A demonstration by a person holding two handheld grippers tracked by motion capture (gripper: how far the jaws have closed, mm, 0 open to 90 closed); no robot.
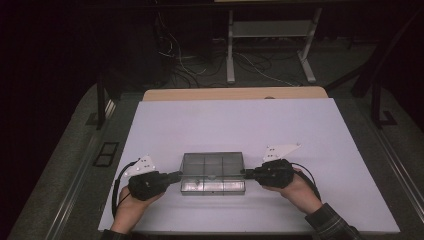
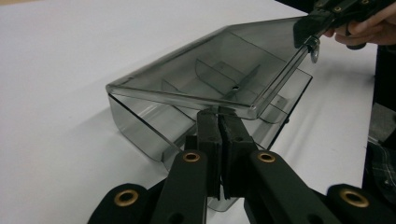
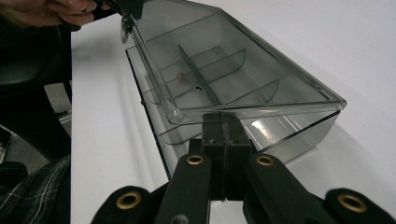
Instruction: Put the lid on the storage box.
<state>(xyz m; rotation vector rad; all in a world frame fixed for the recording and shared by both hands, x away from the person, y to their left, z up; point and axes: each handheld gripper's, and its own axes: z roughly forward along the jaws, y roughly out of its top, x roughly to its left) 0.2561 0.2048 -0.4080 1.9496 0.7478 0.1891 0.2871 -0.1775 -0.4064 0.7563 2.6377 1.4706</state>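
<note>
A smoky clear plastic box (image 1: 212, 186) with inner dividers sits on the white table near its front edge. Its hinged lid (image 2: 210, 70) is raised at an angle over the base (image 2: 135, 126). My left gripper (image 1: 180, 175) is shut on the lid's left end; its closed pads meet at the lid's rim (image 2: 217, 114). My right gripper (image 1: 243, 172) is shut on the lid's right end, its pads together at the rim (image 3: 224, 119). In the right gripper view the lid (image 3: 243, 60) stands above the base (image 3: 289, 135), and a small brownish bit (image 3: 180, 74) lies in one compartment.
The white table top (image 1: 230, 125) stretches wide behind and beside the box. A wooden edge (image 1: 235, 93) runs along its far side. Beyond it stand a grey desk frame (image 1: 270, 30) and loose cables (image 1: 190, 60) on the floor. Dark posts (image 1: 101, 100) flank the table.
</note>
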